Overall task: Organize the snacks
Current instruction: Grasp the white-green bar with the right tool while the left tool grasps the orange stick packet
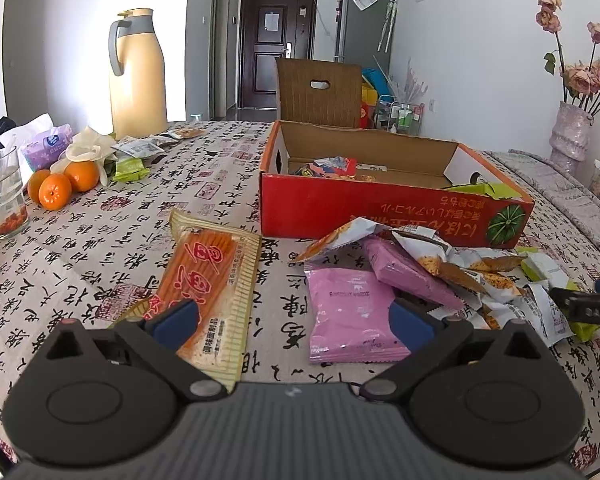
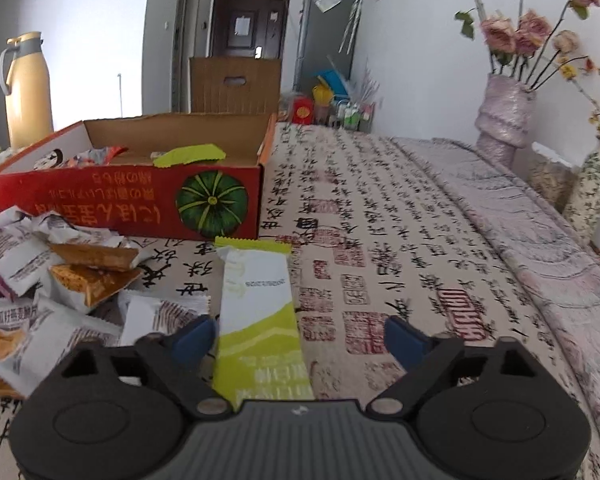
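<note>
A red cardboard box [image 1: 380,210] [image 2: 100,200] stands open on the table with a few snack packets inside. My left gripper [image 1: 294,320] is open low over the cloth, with the edge of a long orange packet [image 1: 208,280] and a pink packet [image 1: 348,316] lying between its fingers. A second pink packet [image 1: 412,276] and a heap of white and orange wafer packets [image 1: 472,268] [image 2: 60,280] lie in front of the box. My right gripper [image 2: 298,336] is open around a green-and-white packet [image 2: 256,304], which lies flat close to its left finger.
A yellow thermos jug [image 1: 138,76] stands at the back left, with oranges [image 1: 64,184], a glass [image 1: 2,196] and small packets [image 1: 140,148] nearby. A vase of dried roses [image 2: 504,116] stands at the table's right edge. A brown chair back [image 1: 320,92] rises behind the box.
</note>
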Available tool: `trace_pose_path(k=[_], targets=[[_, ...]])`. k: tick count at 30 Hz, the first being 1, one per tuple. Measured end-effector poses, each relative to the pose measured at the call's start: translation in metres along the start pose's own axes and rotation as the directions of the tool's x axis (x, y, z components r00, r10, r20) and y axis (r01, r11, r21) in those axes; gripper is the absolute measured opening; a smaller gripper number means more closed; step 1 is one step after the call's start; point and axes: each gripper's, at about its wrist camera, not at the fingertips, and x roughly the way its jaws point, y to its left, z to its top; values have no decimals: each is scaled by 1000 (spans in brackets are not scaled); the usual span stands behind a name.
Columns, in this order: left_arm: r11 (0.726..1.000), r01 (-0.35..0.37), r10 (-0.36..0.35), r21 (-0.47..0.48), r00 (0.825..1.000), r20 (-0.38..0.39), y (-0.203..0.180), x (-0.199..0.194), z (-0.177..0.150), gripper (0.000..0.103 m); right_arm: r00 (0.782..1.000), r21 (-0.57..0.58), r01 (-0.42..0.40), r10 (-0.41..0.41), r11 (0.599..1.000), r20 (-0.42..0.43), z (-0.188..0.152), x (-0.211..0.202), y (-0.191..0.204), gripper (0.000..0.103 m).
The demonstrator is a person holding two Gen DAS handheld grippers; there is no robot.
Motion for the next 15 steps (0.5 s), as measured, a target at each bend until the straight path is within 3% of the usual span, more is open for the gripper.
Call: trace_pose_path(k=[8,15], targets=[[1000,4,-4,-2,1000,-11,-1,6,0,103,996,47,-88,89,995,-18,2,12,3,43],[1000,7,-7,-4,1000,-19,-1,9,-1,103,996,24,-83,83,996,23,-4,5,9,36]])
